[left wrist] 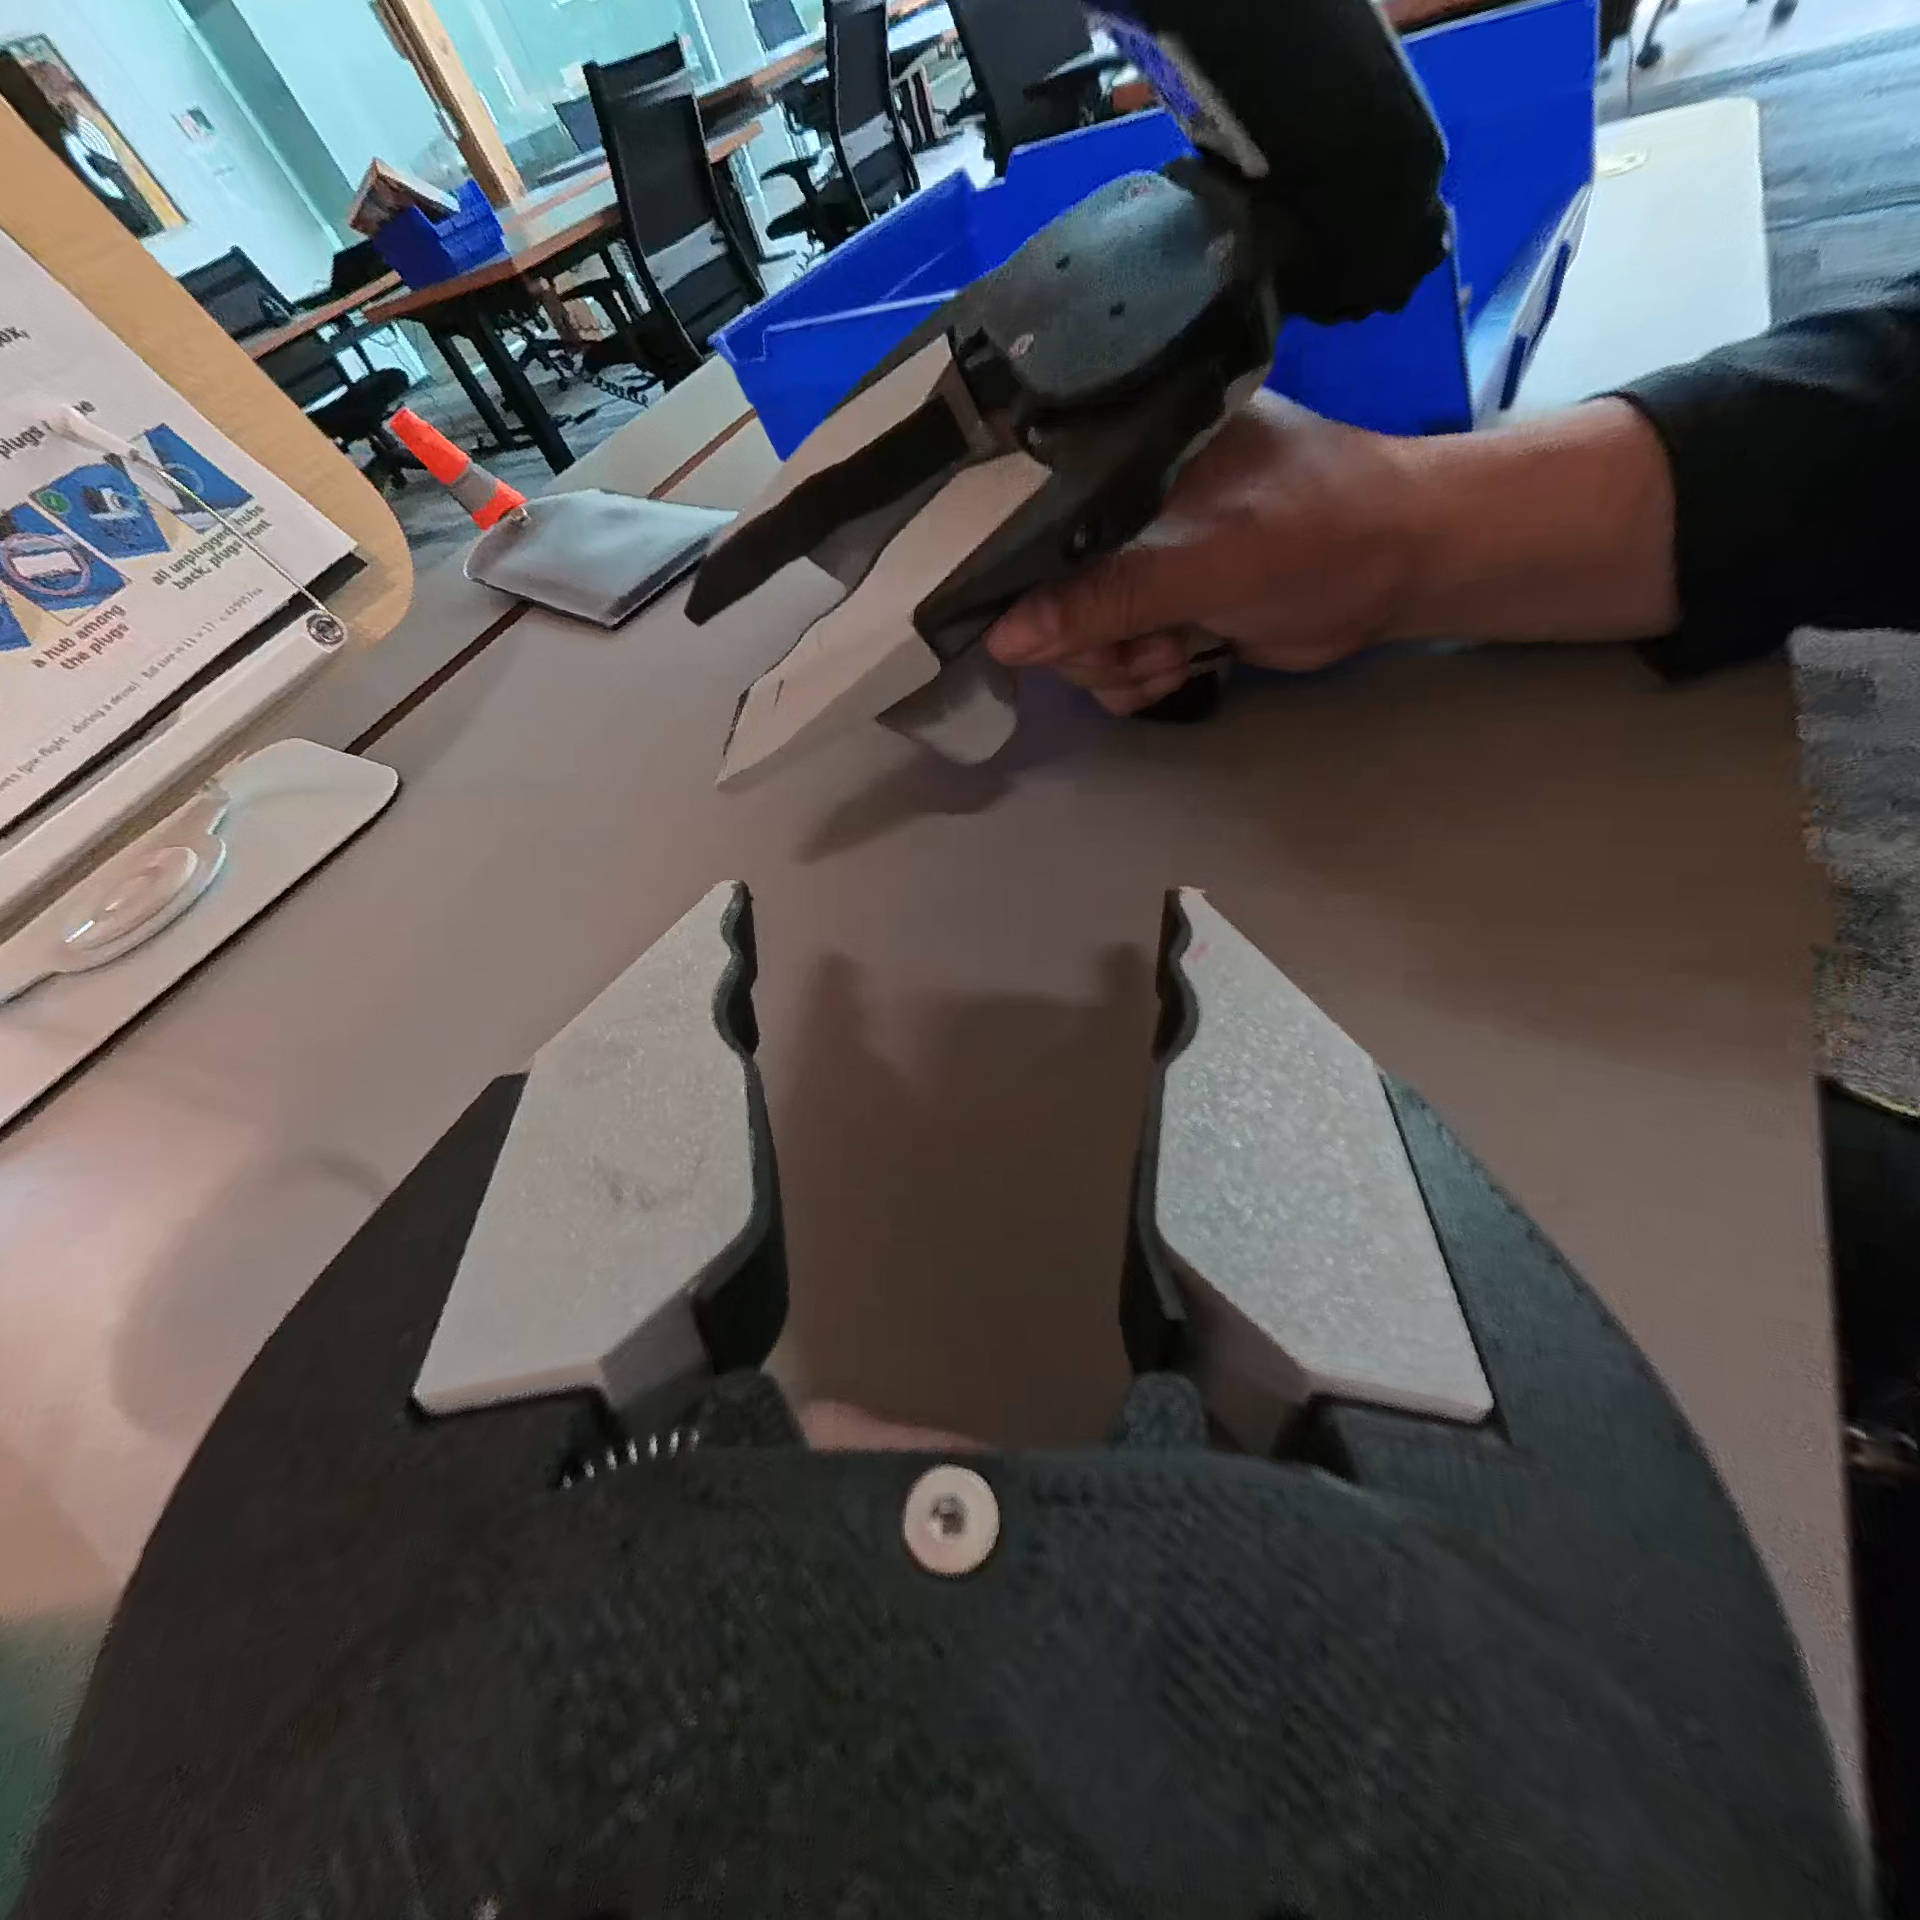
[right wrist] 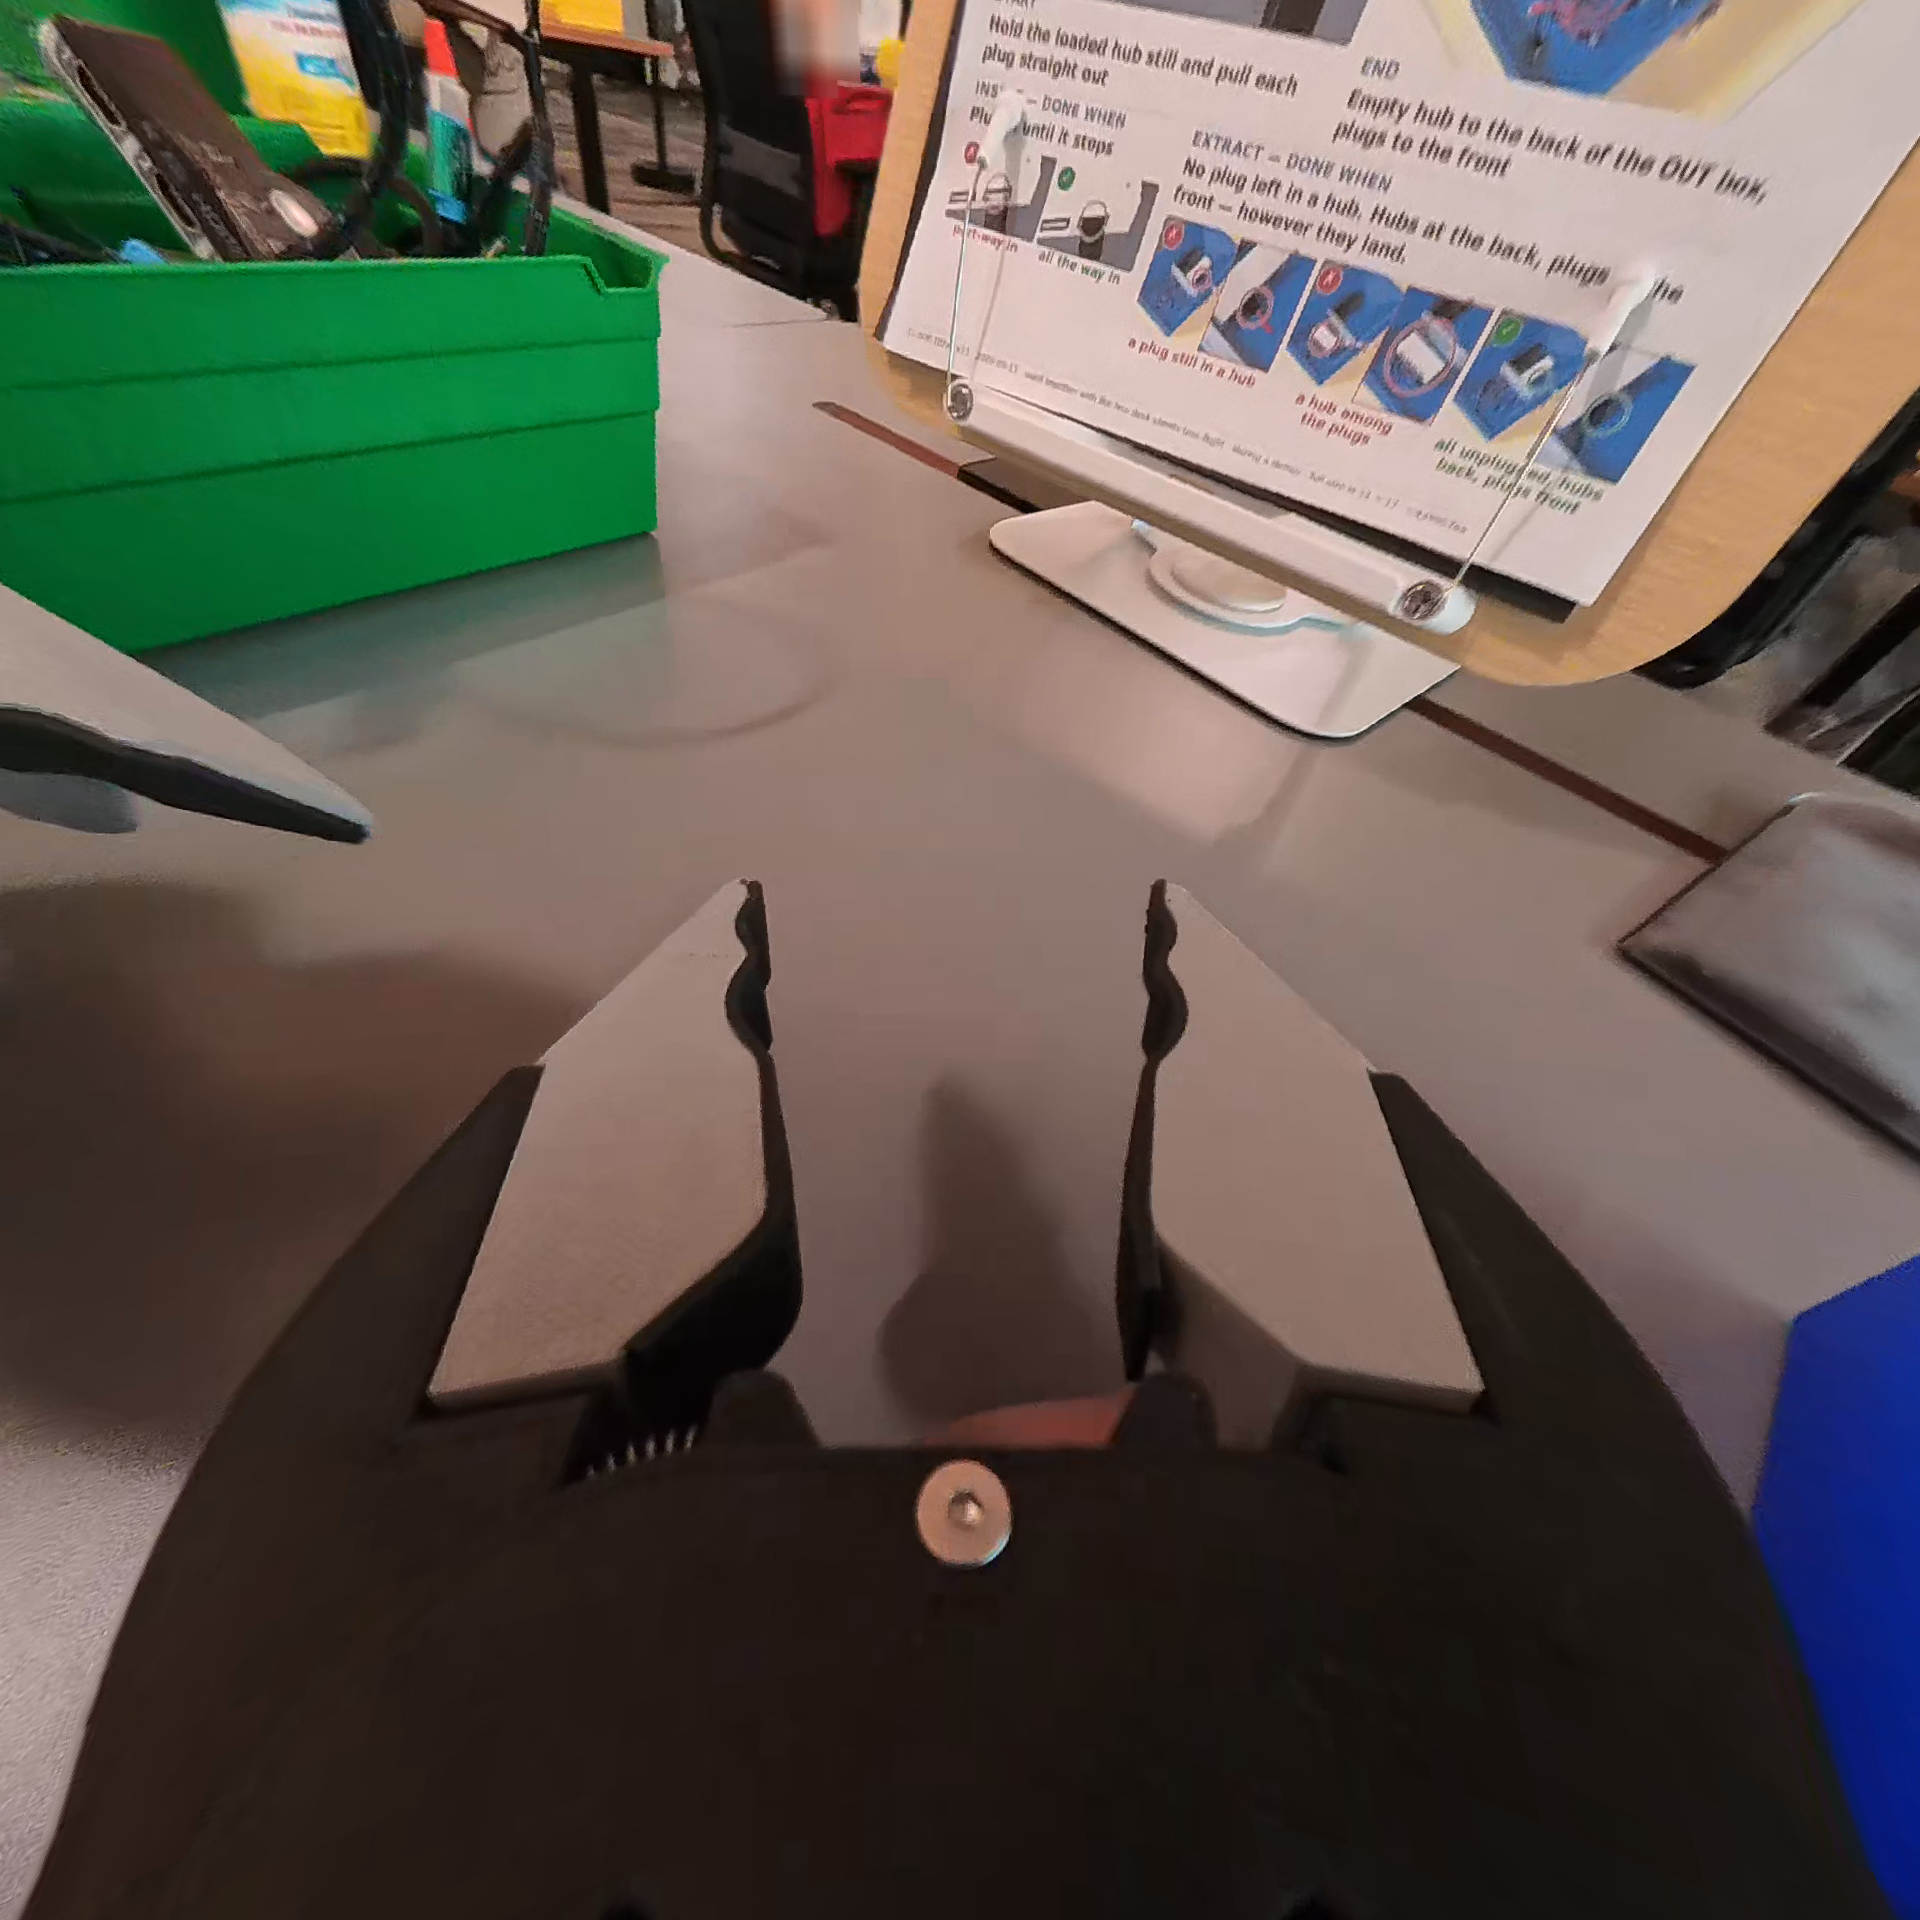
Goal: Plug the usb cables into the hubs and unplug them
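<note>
My left gripper [left wrist: 958, 904] is open and empty, held just above the grey table [left wrist: 1299, 935]. My right gripper [right wrist: 958, 896] is open and empty too, low over the same table [right wrist: 935, 727]. In the left wrist view the right gripper [left wrist: 727, 675] shows farther off, held in a person's hand [left wrist: 1278, 561], its fingers pointing down to the left near the tabletop. In the right wrist view a fingertip of the left gripper [right wrist: 260, 800] enters from the left edge. Neither gripper touches any object.
A green bin [right wrist: 312, 416] with cables and devices stands at the left. A blue bin [left wrist: 1039, 270] stands behind the right hand. An instruction sheet on a white stand [right wrist: 1299, 343] is ahead. A dark flat pad [left wrist: 592, 551] and an orange cone-shaped item [left wrist: 457, 468] lie farther back.
</note>
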